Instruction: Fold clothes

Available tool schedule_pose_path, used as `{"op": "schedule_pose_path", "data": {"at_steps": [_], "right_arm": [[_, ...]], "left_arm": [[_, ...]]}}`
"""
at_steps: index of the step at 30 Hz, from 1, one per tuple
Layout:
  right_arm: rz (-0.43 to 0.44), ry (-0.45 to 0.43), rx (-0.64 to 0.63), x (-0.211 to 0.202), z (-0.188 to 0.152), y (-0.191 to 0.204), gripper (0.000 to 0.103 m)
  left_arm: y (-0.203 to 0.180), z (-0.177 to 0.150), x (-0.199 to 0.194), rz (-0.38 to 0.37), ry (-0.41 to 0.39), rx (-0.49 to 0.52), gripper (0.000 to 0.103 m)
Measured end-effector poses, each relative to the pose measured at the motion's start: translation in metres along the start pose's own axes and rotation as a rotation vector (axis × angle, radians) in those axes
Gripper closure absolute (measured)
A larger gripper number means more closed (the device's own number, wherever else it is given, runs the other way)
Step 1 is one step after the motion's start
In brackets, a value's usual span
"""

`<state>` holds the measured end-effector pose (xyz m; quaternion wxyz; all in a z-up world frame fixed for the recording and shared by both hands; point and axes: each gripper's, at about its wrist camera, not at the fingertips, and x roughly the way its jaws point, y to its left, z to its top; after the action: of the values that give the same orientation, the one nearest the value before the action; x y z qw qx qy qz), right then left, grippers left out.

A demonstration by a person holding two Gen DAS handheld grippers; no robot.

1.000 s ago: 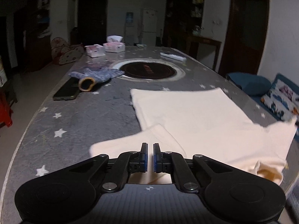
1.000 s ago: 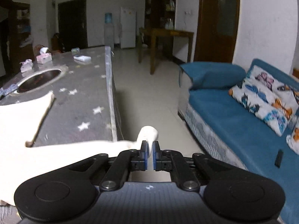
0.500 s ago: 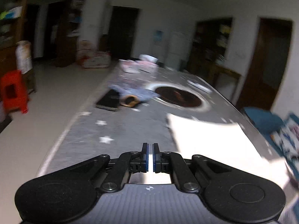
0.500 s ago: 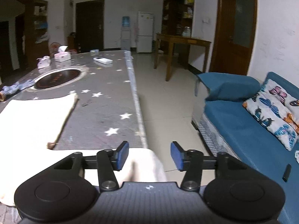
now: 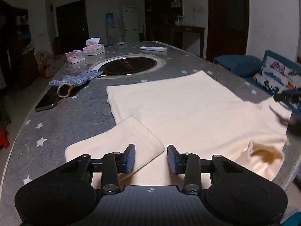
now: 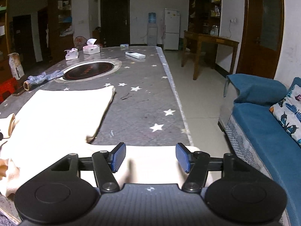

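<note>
A cream T-shirt (image 5: pixel 188 111) lies spread flat on the grey star-patterned table (image 5: pixel 79 116), its collar at the near right. One short sleeve (image 5: pixel 120 141) lies flat just ahead of my left gripper (image 5: pixel 151 159), which is open and holds nothing. In the right wrist view the same shirt (image 6: pixel 56 116) covers the left of the table, and its other sleeve (image 6: pixel 150 156) reaches the table's right edge. My right gripper (image 6: pixel 150 157) hovers open over that sleeve. Part of the right gripper (image 5: pixel 287 96) shows at the far right of the left wrist view.
A blue knitted glove (image 5: pixel 75 79), a dark phone (image 5: pixel 47 99), two pink tissue boxes (image 5: pixel 93 49), a white remote (image 5: pixel 153 48) and a round inset burner (image 5: pixel 128 66) sit farther along the table. A blue sofa with patterned cushions (image 6: pixel 263 124) stands right of it.
Both grippers have opened and let go of the sleeves they were pinching. The sleeves now lie flat on the table, and the left gripper has swung back over its sleeve.
</note>
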<state>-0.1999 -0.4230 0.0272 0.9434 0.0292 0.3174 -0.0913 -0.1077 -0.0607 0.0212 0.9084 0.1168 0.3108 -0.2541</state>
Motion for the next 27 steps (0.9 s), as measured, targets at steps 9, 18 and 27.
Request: {"op": "schedule_pose_path", "data": {"at_steps": [9, 18, 27], "right_arm": [[0.020, 0.010, 0.004, 0.003, -0.003, 0.005, 0.042], [0.016, 0.009, -0.001, 0.002, -0.002, 0.004, 0.042], [0.038, 0.017, -0.023, 0.008, 0.001, 0.012, 0.042]], "left_arm": [[0.025, 0.000, -0.007, 0.005, -0.043, -0.113, 0.098], [0.115, -0.015, -0.080, 0.120, -0.223, -0.480, 0.098], [0.162, -0.058, -0.091, 0.302, -0.154, -0.610, 0.098]]}}
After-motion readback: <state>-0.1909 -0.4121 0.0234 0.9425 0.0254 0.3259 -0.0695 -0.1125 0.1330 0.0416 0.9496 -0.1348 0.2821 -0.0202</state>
